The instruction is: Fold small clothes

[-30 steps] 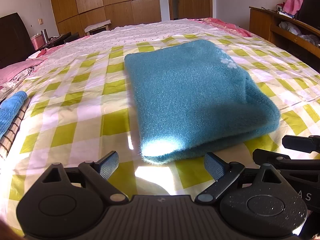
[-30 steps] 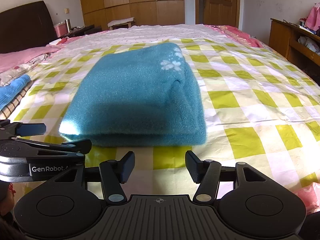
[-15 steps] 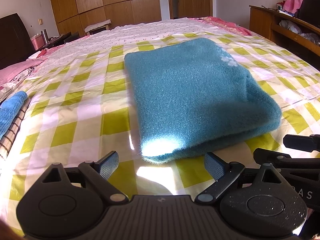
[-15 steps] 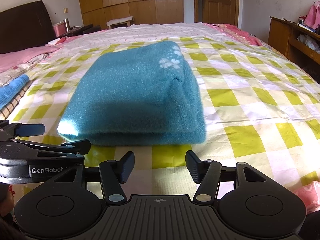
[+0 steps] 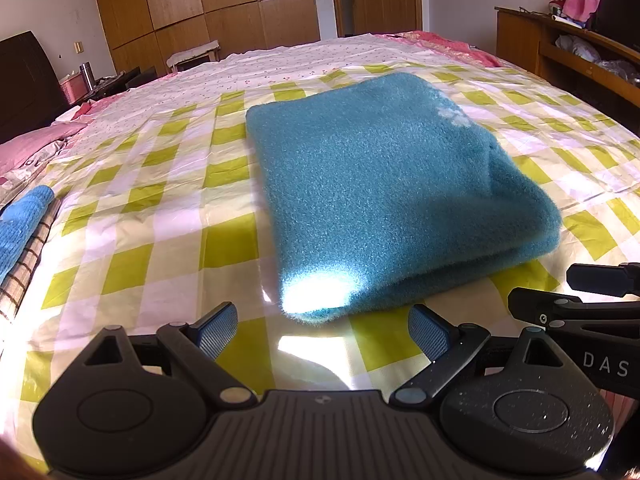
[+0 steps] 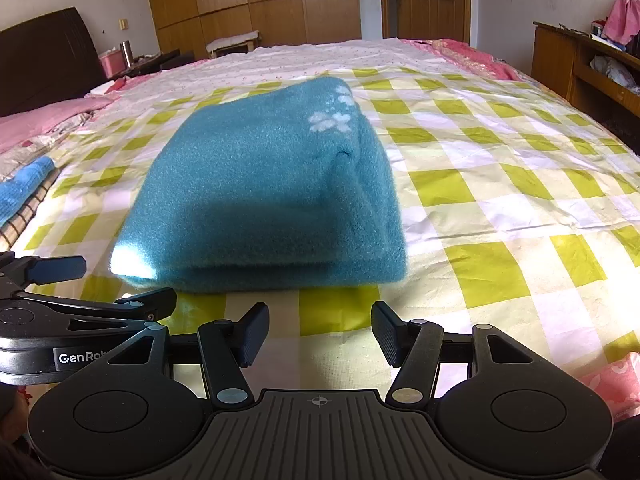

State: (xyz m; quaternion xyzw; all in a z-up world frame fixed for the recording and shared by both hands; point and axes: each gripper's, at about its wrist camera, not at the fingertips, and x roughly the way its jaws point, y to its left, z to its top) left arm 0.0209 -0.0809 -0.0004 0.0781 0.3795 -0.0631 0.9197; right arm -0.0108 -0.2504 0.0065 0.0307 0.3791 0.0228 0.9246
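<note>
My left gripper (image 5: 322,332) and right gripper (image 6: 318,334) both gape wide, gripping nothing. At twelve o'clock just beyond them lies the fuzzy teal garment (image 6: 268,192), folded into a thick rounded rectangle on the glossy yellow-checked sheet (image 6: 492,208).

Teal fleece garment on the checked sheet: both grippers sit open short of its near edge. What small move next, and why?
Probably ease both grippers forward to the near edge. The teal fleece garment lies folded in layers; the left gripper and right gripper are open, holding nothing, just short of it.
</note>
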